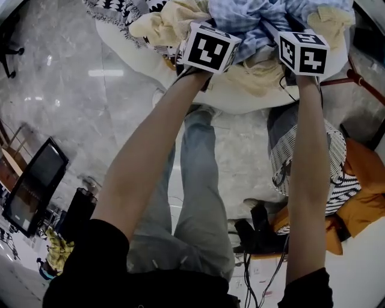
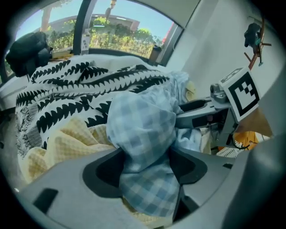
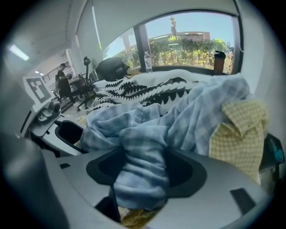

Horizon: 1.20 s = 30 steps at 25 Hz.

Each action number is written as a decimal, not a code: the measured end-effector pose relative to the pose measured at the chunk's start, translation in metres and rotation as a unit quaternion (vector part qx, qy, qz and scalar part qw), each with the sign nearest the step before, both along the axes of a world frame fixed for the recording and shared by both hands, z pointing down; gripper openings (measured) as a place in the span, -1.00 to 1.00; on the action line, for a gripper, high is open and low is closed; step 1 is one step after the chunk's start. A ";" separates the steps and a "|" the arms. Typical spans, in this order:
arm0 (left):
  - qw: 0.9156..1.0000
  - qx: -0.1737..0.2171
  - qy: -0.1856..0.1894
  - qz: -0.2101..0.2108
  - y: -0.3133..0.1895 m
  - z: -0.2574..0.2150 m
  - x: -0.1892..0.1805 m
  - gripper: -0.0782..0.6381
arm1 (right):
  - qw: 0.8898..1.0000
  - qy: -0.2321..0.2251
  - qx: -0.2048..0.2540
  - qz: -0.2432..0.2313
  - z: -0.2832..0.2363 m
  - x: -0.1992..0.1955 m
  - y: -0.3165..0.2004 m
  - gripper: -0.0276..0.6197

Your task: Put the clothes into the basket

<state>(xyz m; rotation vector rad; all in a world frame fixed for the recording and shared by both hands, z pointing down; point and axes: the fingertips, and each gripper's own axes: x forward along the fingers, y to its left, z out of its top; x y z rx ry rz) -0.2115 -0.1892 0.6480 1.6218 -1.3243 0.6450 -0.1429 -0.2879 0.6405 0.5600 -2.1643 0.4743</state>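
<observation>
Lying crosswise, blue checked cloth (image 1: pixel 252 15) spans left gripper (image 2: pixel 145 166) to right gripper (image 3: pixel 142 172).

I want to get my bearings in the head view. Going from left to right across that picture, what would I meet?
dark screen → left gripper → right gripper → orange cloth. The heaped clothes at the top and the striped cloth overlap these, so I leave them out.
</observation>
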 end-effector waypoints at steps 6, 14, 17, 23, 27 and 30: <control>0.998 0.031 0.044 0.013 0.002 -0.020 0.022 -0.63 | 0.998 0.048 -0.034 -0.026 -0.005 0.011 0.026 -0.60; 0.995 0.077 0.064 0.030 0.025 -0.057 0.014 -0.65 | 0.995 -0.071 -0.044 0.055 -0.061 0.009 0.052 -0.68; 0.991 0.108 0.072 0.014 0.034 -0.086 0.000 -0.65 | 0.991 -0.106 -0.025 0.075 -0.097 0.001 0.071 -0.69; 0.984 0.168 0.064 0.006 0.062 -0.159 -0.024 -0.65 | 0.980 -0.170 0.028 0.099 -0.190 -0.022 0.110 -0.69; 0.977 0.203 0.057 0.023 0.077 -0.214 -0.041 -0.65 | 0.972 -0.202 0.060 0.109 -0.251 -0.036 0.132 -0.69; 0.971 0.228 0.044 0.049 0.084 -0.264 -0.052 -0.65 | 0.963 -0.220 0.084 0.130 -0.302 -0.045 0.142 -0.69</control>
